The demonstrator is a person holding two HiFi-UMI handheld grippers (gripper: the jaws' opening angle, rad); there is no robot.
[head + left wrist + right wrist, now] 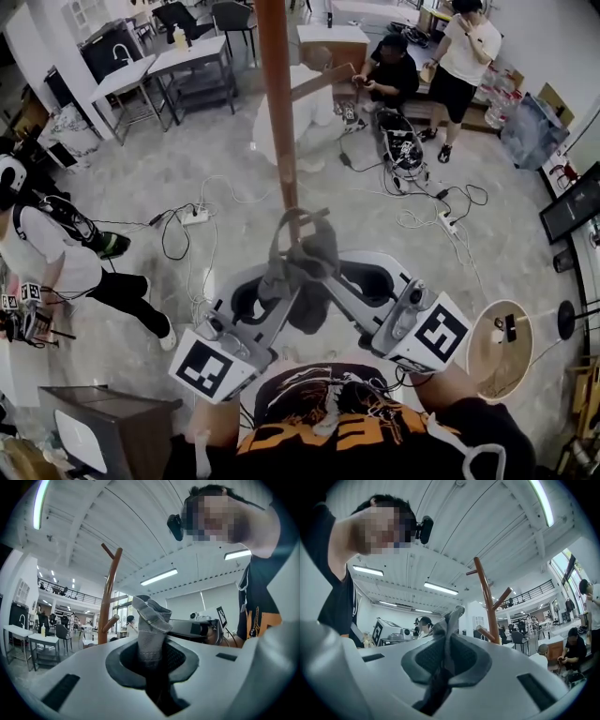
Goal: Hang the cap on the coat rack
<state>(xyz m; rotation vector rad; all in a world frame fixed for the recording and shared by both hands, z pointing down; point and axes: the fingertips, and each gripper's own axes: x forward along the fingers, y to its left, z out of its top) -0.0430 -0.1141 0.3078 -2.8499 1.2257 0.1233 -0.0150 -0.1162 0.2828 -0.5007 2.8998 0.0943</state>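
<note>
The grey cap [306, 261] hangs bunched between my two grippers, right in front of the brown wooden coat rack pole [278, 112]. A peg [323, 80] branches off the pole to the right. My left gripper [278, 289] is shut on the cap's left side, and a fold of grey cloth [150, 625] rises from between its pads. My right gripper [330, 274] is shut on the other side, with cloth [449, 634] pinched between its pads. The rack [108, 597] stands left of the cap in the left gripper view. In the right gripper view the rack [487, 602] stands right of it.
Power strips and cables [197, 217] trail over the floor round the rack's foot. A crouching person [56, 262] is at the left, and two people [394, 75] are at the back. Tables [159, 70] stand at the back left and a round stool [502, 347] at the right.
</note>
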